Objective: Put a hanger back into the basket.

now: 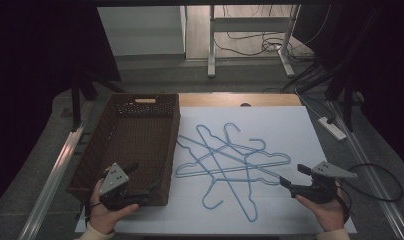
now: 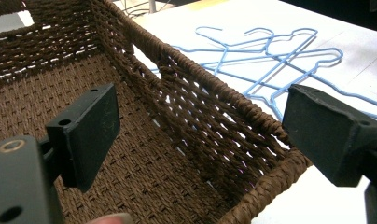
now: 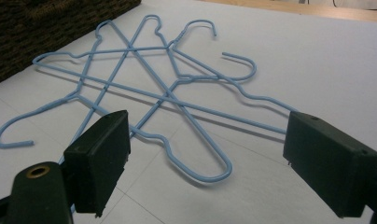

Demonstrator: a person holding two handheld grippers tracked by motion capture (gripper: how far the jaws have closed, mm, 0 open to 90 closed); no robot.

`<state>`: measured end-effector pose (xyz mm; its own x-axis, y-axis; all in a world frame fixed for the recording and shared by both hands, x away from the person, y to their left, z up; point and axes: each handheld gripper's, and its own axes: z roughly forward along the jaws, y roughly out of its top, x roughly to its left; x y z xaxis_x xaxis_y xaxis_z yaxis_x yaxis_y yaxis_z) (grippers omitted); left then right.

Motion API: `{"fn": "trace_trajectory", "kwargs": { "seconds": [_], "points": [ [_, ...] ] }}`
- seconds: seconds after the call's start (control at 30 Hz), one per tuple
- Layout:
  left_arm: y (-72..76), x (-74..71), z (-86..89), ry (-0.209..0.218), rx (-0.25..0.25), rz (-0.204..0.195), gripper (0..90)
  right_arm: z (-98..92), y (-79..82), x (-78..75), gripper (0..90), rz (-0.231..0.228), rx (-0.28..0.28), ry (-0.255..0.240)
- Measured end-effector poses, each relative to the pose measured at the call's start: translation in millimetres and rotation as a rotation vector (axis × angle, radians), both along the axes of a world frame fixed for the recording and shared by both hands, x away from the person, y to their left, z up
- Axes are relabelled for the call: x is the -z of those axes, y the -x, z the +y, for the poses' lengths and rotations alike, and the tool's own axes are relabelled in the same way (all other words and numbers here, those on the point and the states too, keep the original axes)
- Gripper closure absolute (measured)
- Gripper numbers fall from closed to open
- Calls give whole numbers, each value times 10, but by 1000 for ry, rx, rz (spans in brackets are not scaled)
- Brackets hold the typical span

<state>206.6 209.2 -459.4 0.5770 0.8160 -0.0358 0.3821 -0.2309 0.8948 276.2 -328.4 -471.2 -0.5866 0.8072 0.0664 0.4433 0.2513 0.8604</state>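
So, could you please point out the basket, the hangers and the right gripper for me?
basket (image 1: pixel 121 102): high view, on its far rim.
hangers (image 1: pixel 229 161): high view, where the blue wires cross.
right gripper (image 1: pixel 293 178): high view, midway between its open fingertips.

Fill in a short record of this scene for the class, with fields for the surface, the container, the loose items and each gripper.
surface: white sheet over a wooden table
container: brown woven rectangular basket, at the left of the sheet, nothing in it
loose items: light blue wire coat hangers, piled crossing one another beside the basket
left gripper: open, at the basket's near right corner, holding nothing
right gripper: open, pointed at the hangers, apart from them
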Motion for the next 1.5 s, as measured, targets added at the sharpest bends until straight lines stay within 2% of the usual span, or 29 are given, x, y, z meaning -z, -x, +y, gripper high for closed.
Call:
{"fn": "trace_trajectory", "kwargs": {
  "seconds": [0.27, 0.5, 0.83, 1.0, 1.03, 1.07, 1.1, 1.17, 1.23, 1.27, 1.33, 1.4, 1.43, 1.47, 1.5],
  "points": [
    [15, -6, -5, -6, 2, -9, 120, 67, 1, -6, 168, -2, -21, 27],
    [28, -14, -16, -7, 10, -10, 121, 91, -32, -7, 180, 12, -9, 27],
    [25, -18, 7, -8, 13, -15, 124, 331, -183, -40, 197, 39, -33, 81],
    [21, -11, -1, -6, 13, -13, 126, 439, -296, -63, 203, 61, -36, 88],
    [20, -9, -7, -9, 15, -13, 126, 504, -372, -66, 202, 77, -32, 102],
    [20, -9, -7, -9, 15, -13, 126, 504, -372, -66, 202, 77, -32, 102],
    [20, -9, -12, -9, 18, -13, 127, 583, -463, -68, 209, 94, -32, 107],
    [19, -9, -17, -10, 19, -15, 127, 614, -493, -70, 217, 99, -33, 110],
    [17, -9, -21, -11, 22, -15, 127, 709, -596, -77, 236, 114, -41, 127],
    [17, -7, -24, -10, 23, -13, 127, 796, -700, -85, 245, 130, -44, 136],
    [17, -6, -28, -7, 23, -11, 127, 829, -745, -87, 247, 137, -46, 138],
    [16, -6, -31, -8, 24, -14, 127, 967, -927, -91, 258, 153, -38, 150],
    [15, -8, -30, -8, 24, -15, 127, 967, -927, -91, 258, 153, -38, 150],
    [16, -10, -30, -6, 24, -15, 128, 1015, -991, -88, 262, 164, -40, 150],
    [16, -10, -30, -6, 24, -15, 127, 1116, -1119, -72, 274, 181, -42, 158]
  ]
}}
